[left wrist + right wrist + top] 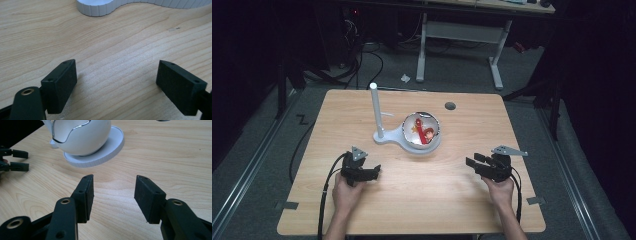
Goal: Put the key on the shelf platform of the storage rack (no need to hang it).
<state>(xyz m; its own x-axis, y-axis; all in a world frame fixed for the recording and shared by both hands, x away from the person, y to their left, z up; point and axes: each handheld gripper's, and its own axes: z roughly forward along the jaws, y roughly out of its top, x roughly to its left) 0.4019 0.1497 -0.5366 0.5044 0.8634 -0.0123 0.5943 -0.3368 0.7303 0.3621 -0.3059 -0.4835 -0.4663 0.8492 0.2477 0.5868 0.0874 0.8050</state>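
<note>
Both grippers rest low in the frame, left gripper (371,172) and right gripper (474,161), fingers spread and empty, flanking the centred bowl (422,131) on the desk (472,195), probably poised to start.

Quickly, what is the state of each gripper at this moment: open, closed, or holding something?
Left gripper: open, holding nothing, above the bare table.
Right gripper: open, holding nothing.

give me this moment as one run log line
left gripper: open, empty, low over table | right gripper: open, empty | white bowl on stand, untouched
</note>
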